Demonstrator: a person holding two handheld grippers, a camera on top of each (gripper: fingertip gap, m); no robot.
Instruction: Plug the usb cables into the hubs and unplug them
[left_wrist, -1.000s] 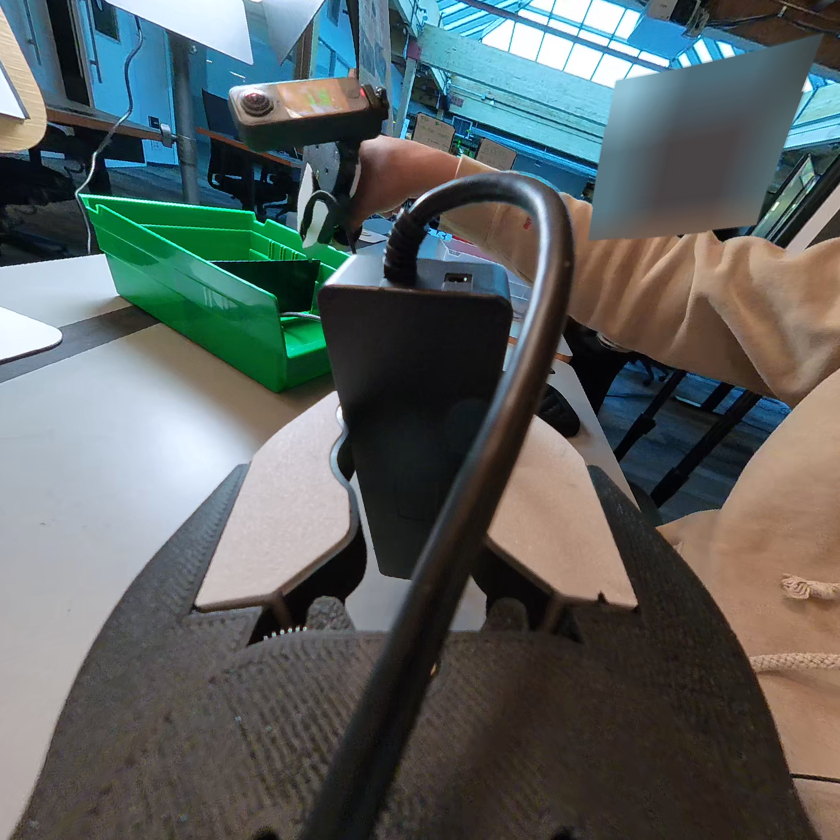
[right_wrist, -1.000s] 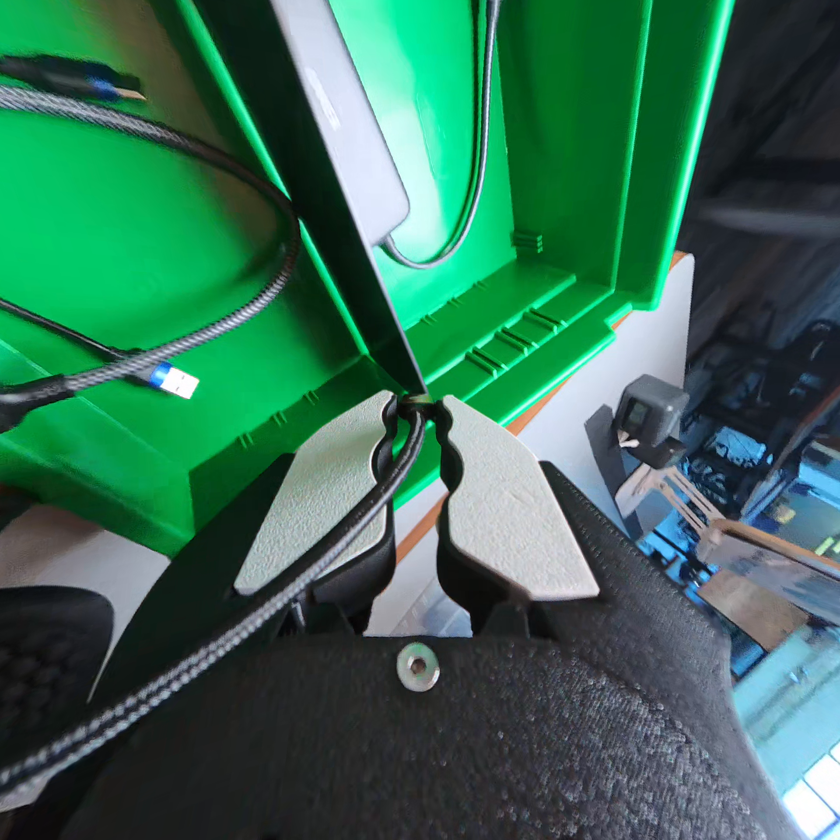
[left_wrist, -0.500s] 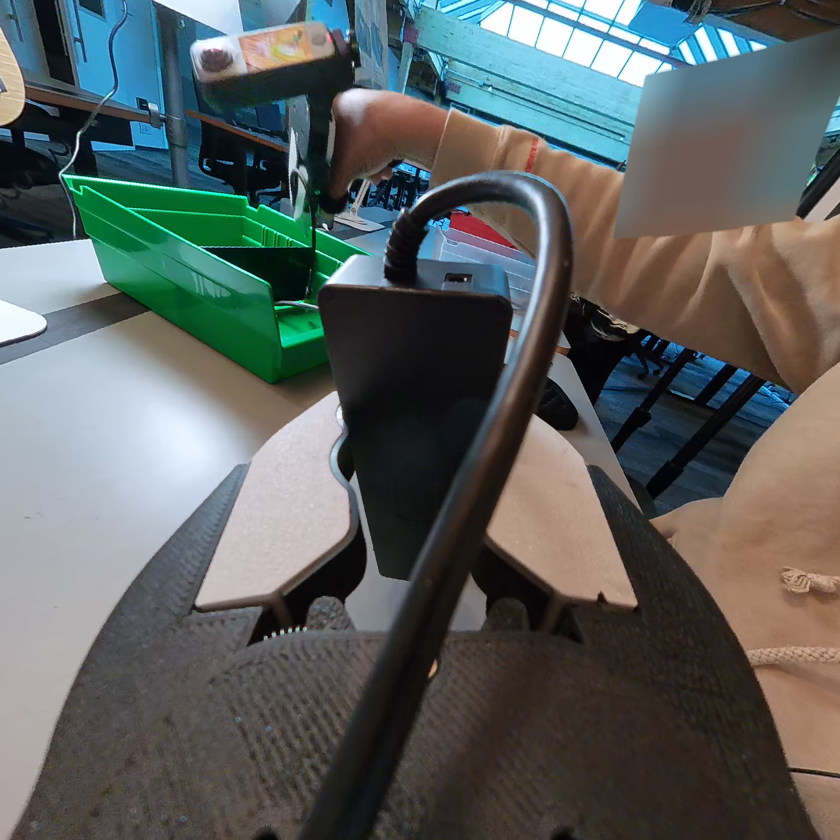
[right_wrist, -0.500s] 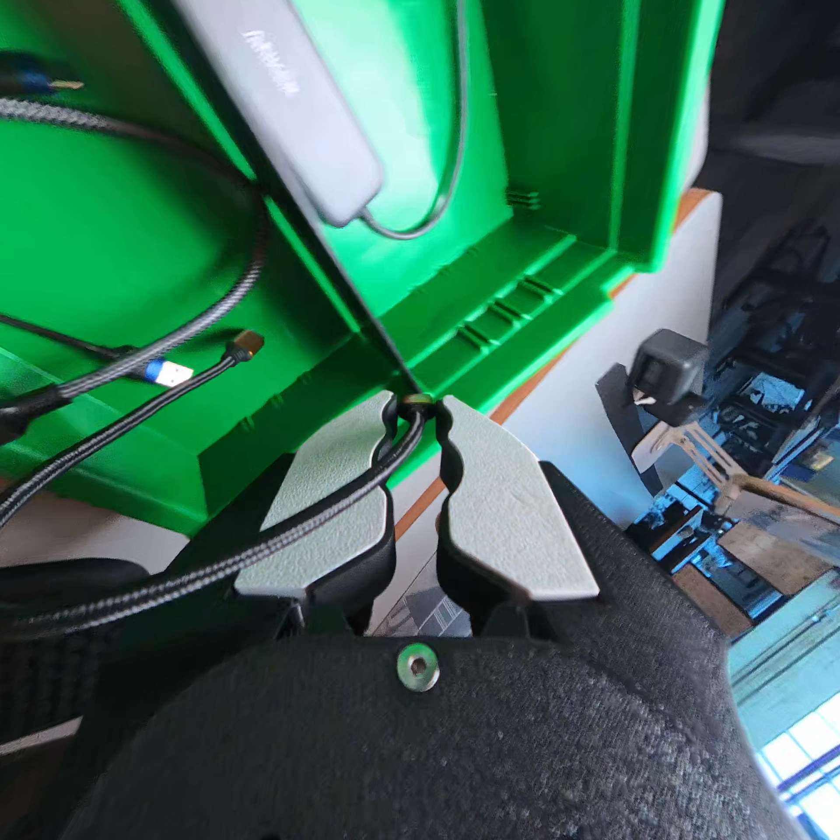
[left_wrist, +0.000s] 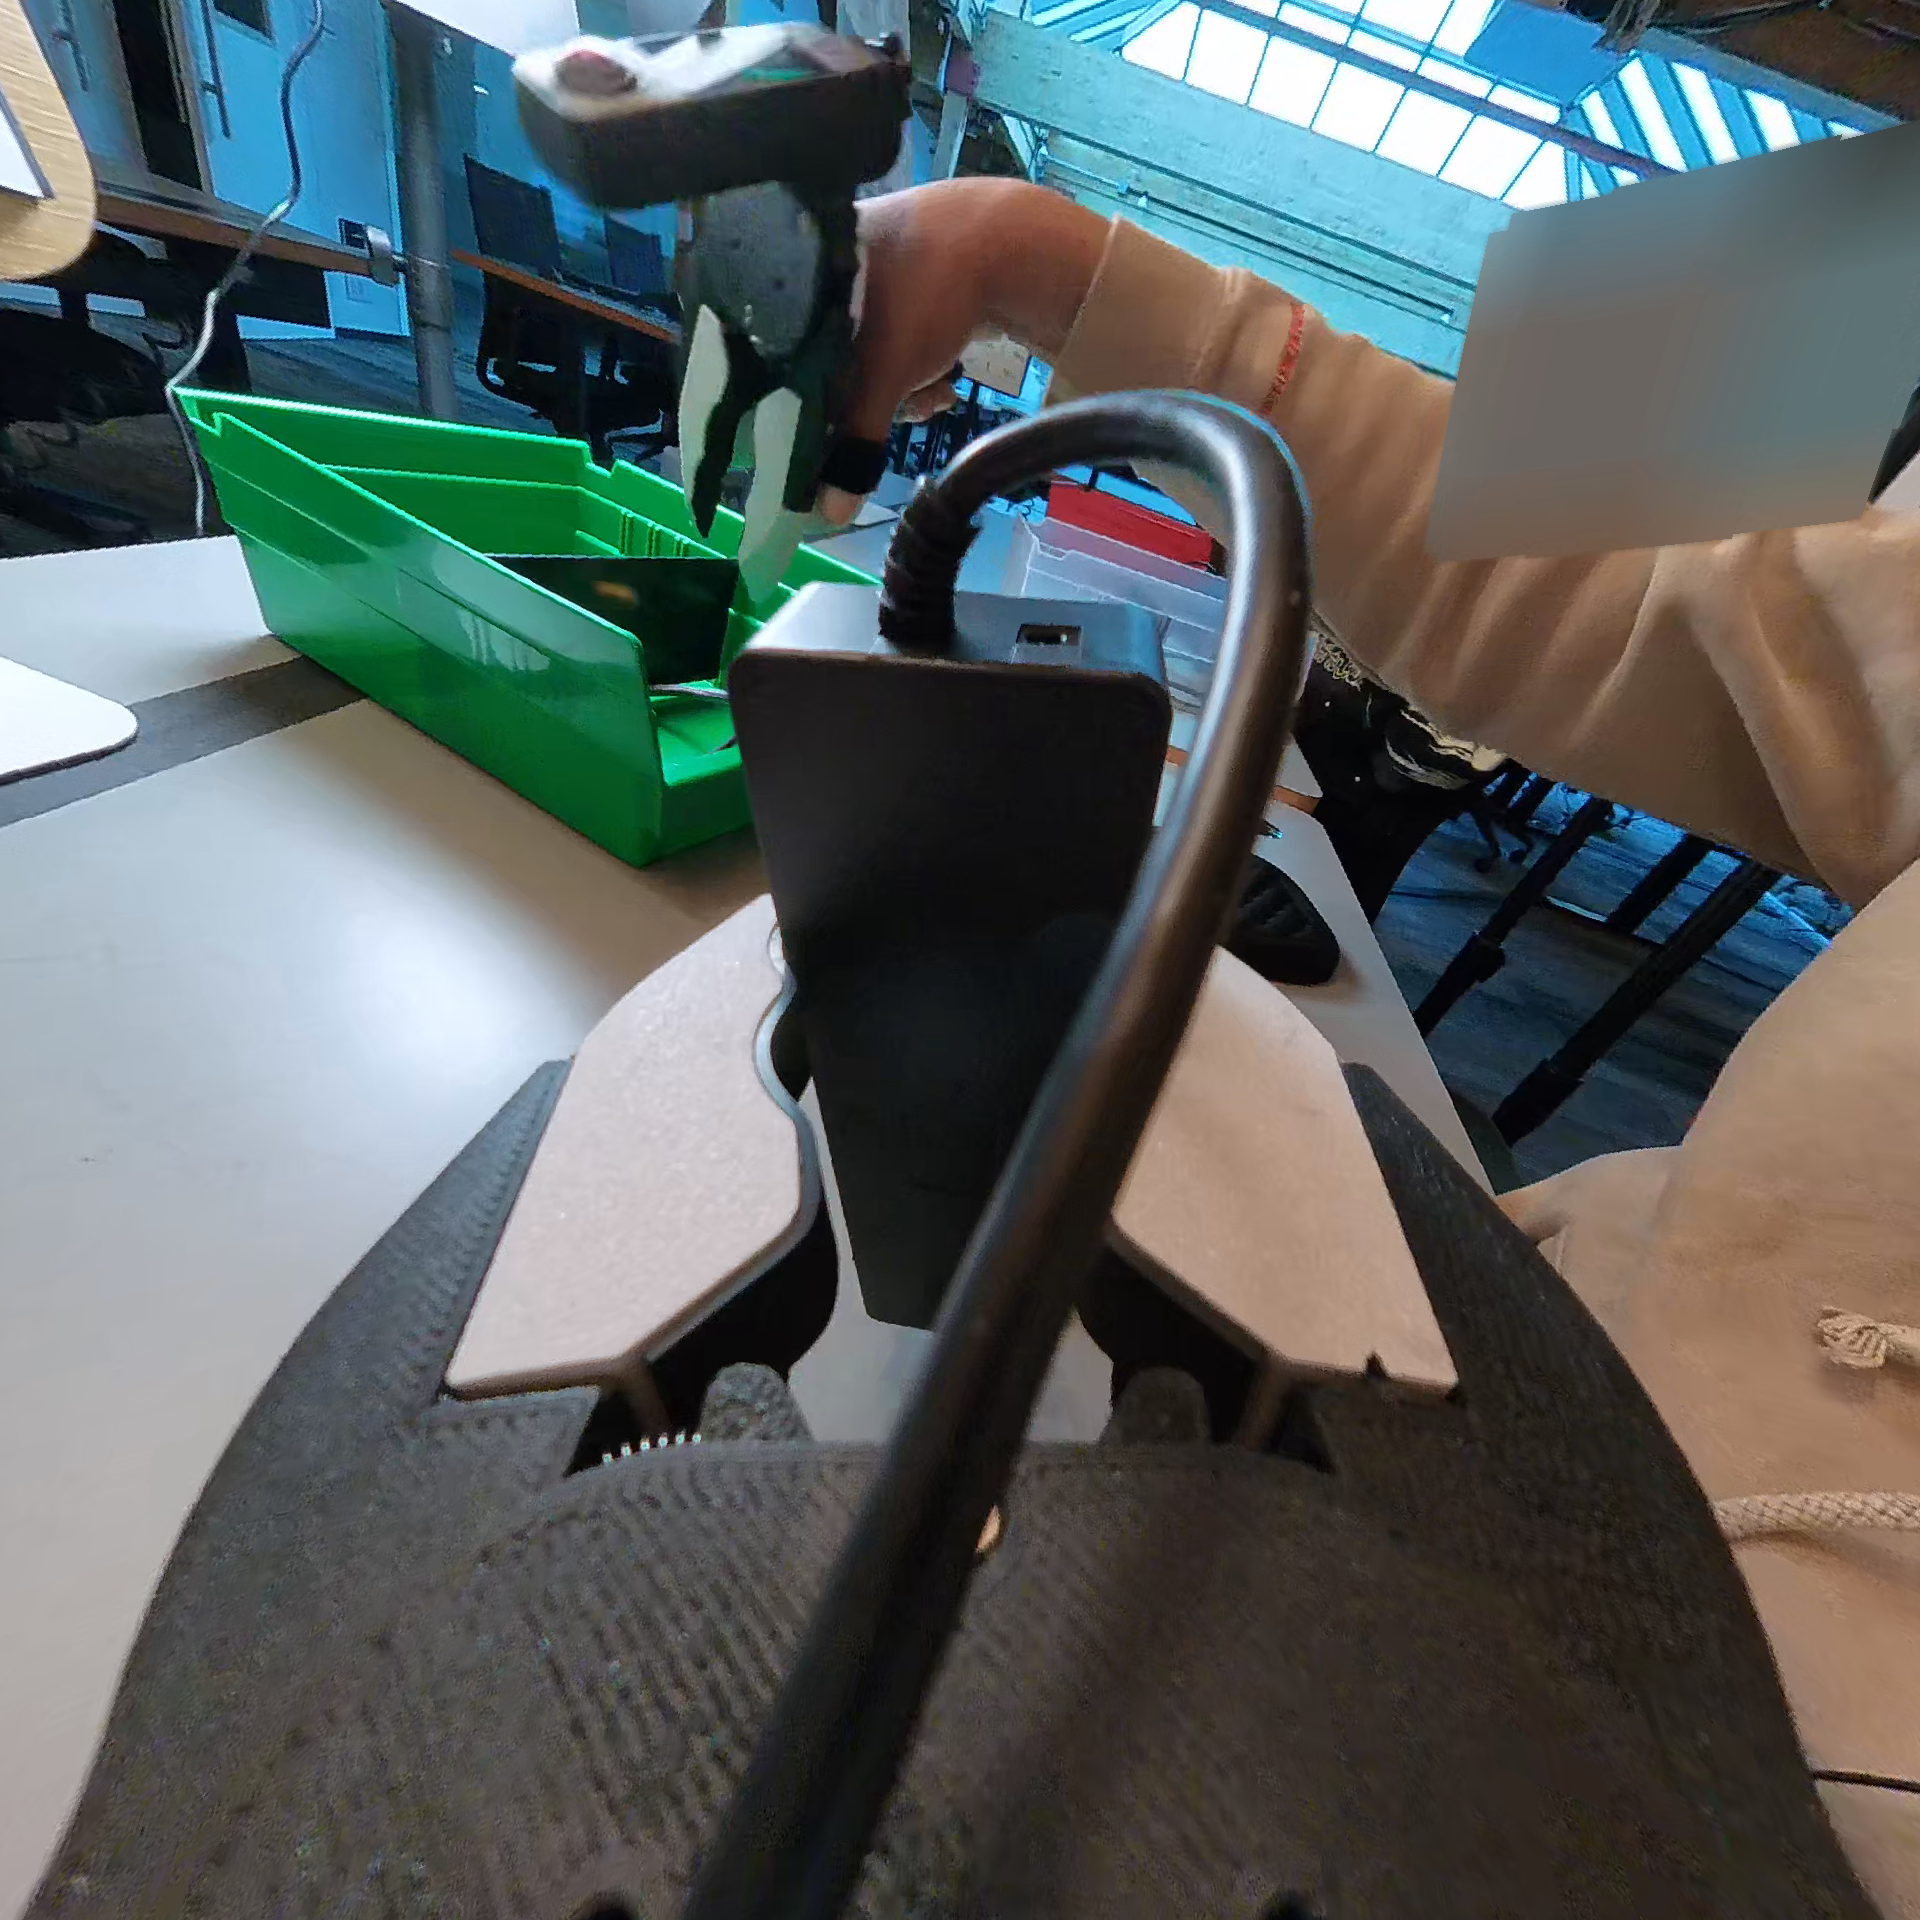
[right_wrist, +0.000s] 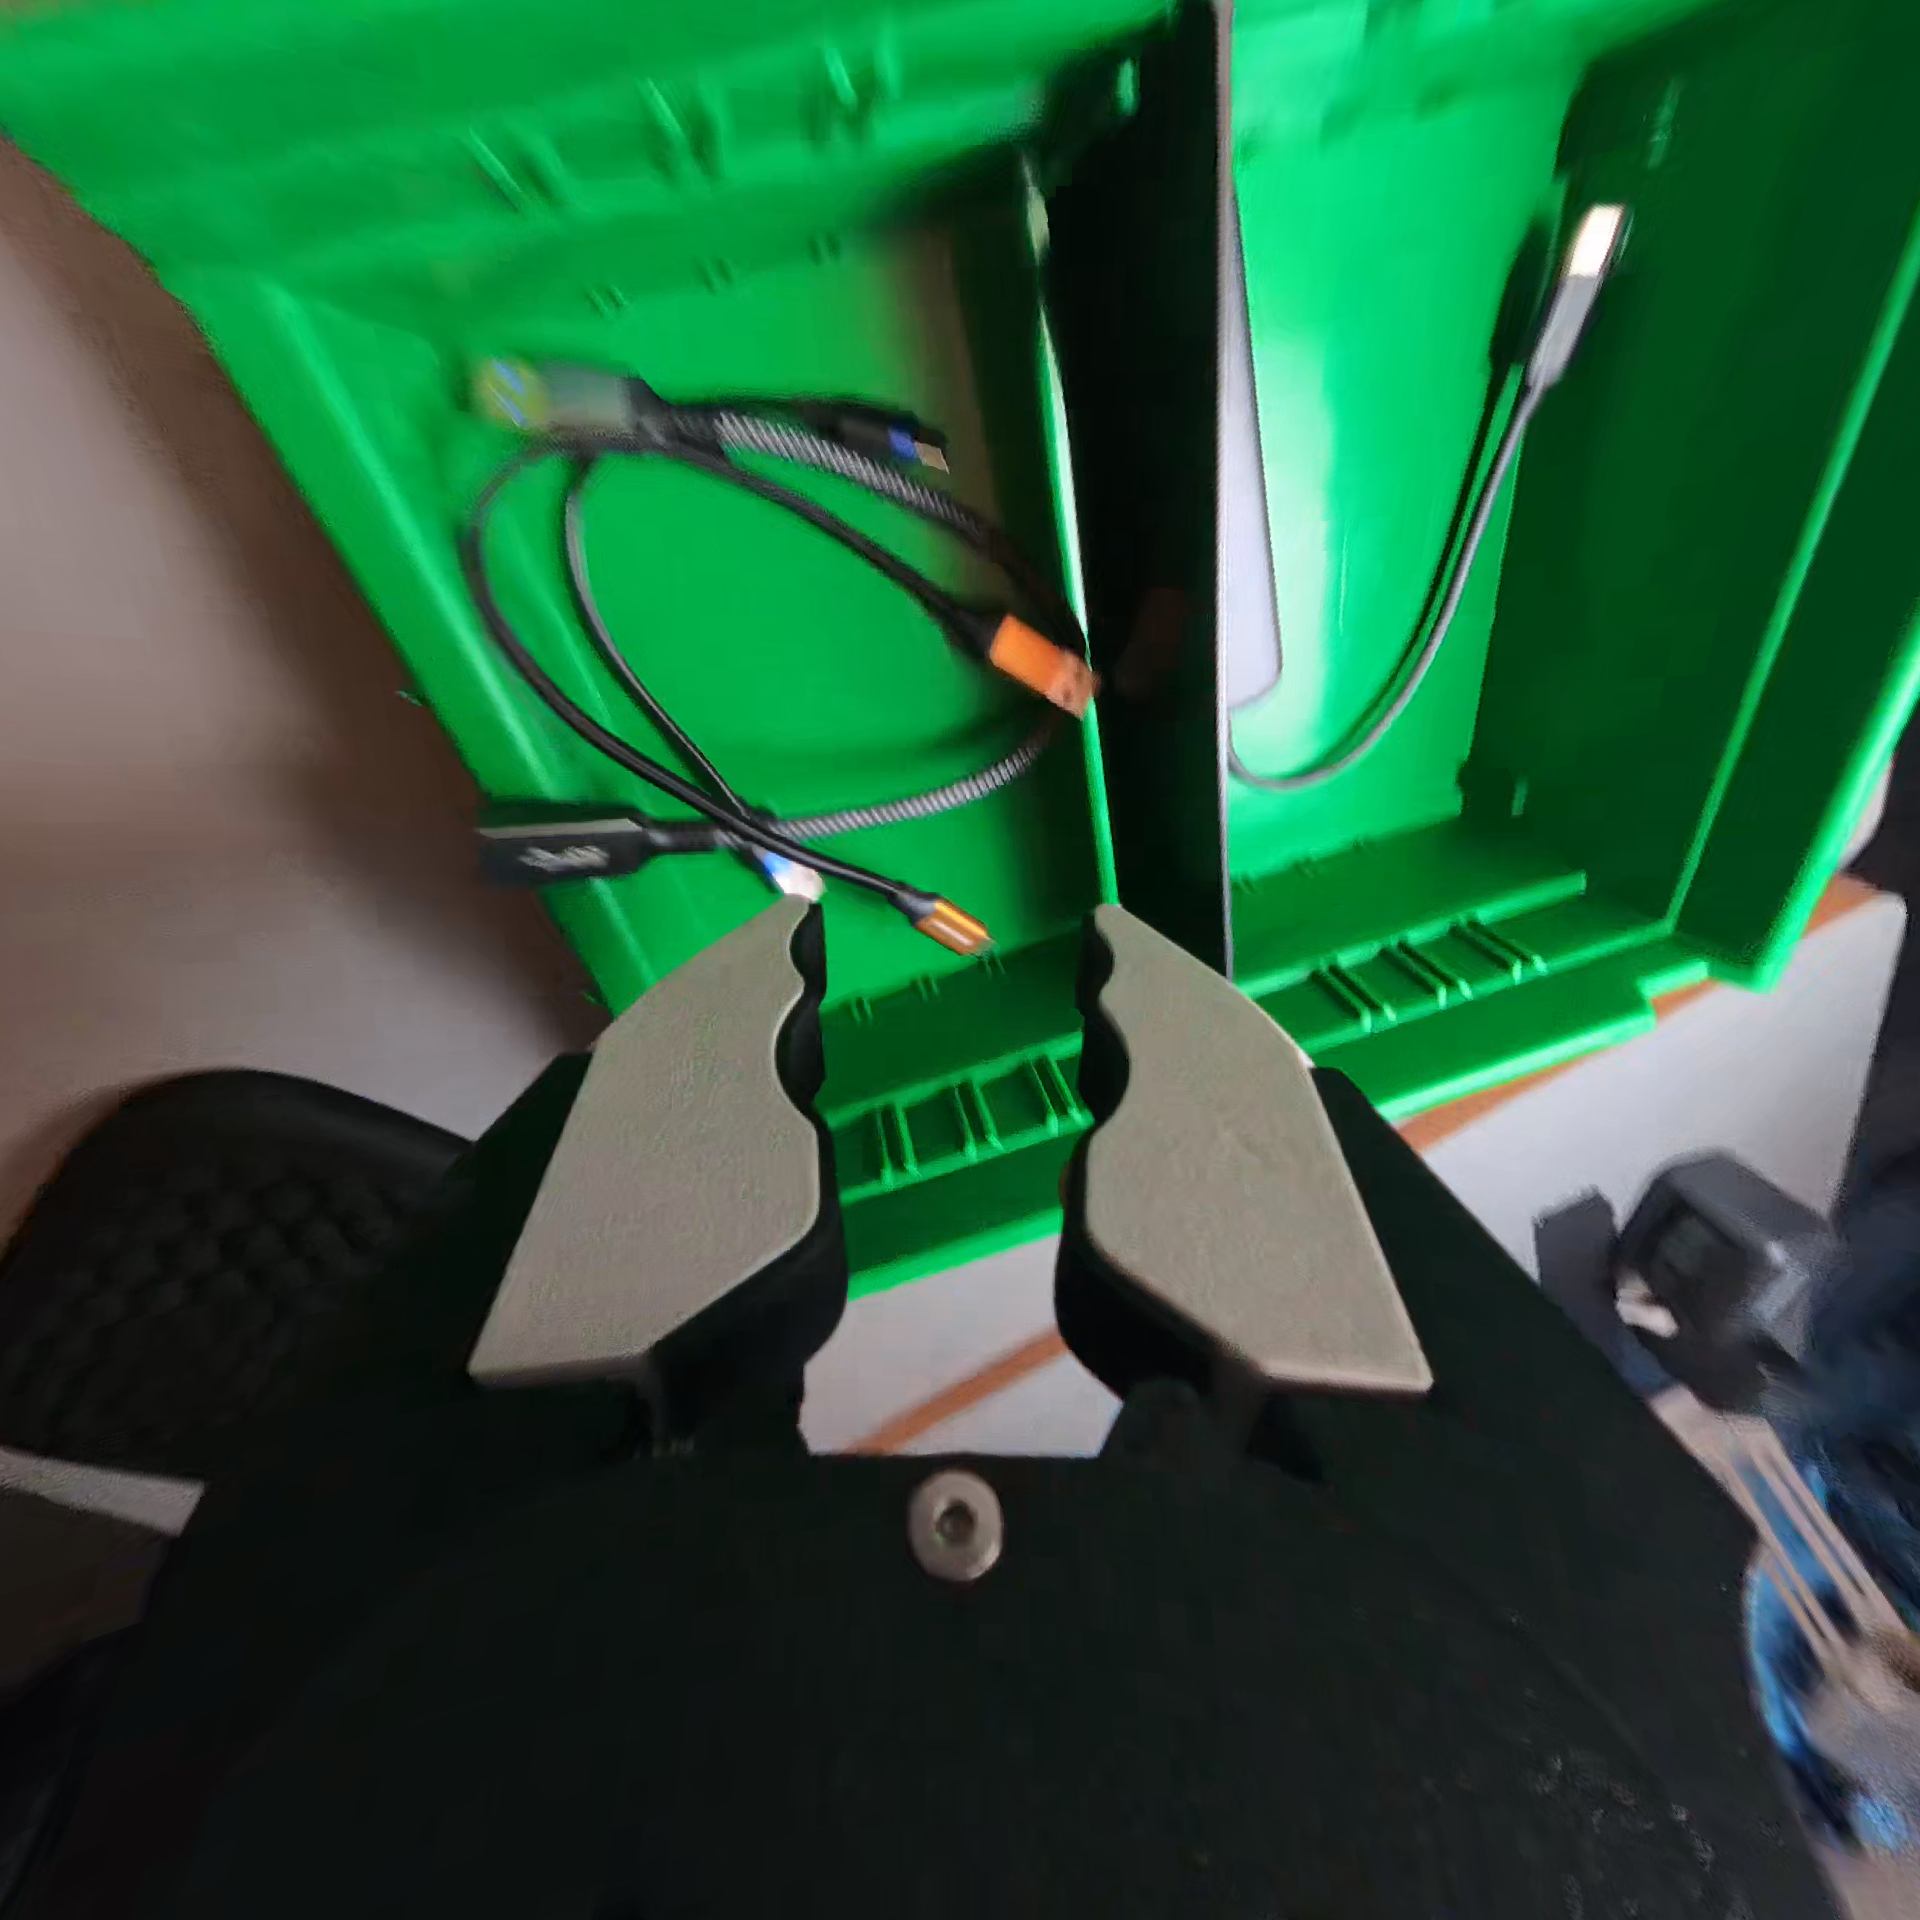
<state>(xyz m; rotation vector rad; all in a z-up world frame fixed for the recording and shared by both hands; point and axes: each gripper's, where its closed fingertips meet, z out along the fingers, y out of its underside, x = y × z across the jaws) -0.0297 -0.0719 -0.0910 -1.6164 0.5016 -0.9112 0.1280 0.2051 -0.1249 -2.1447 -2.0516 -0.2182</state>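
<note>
My left gripper is shut on a dark hub and holds it upright above the table. The hub's thick black cable arcs from its top back over the gripper. My right gripper is open and empty above the green bin; it also shows in the left wrist view. Several USB cables, one with an orange plug, lie in the bin's left compartment. A grey hub with its own cable lies in the right compartment, behind a black divider.
The green bin stands at the far side of the pale table. A white pad lies at the left edge. A person's beige sleeve crosses on the right. A small black camera on a stand sits beyond the table edge.
My right gripper has opened and let go of the braided cable, which now lies in the bin's left compartment. It has risen and drawn back. My left gripper still holds the hub.
</note>
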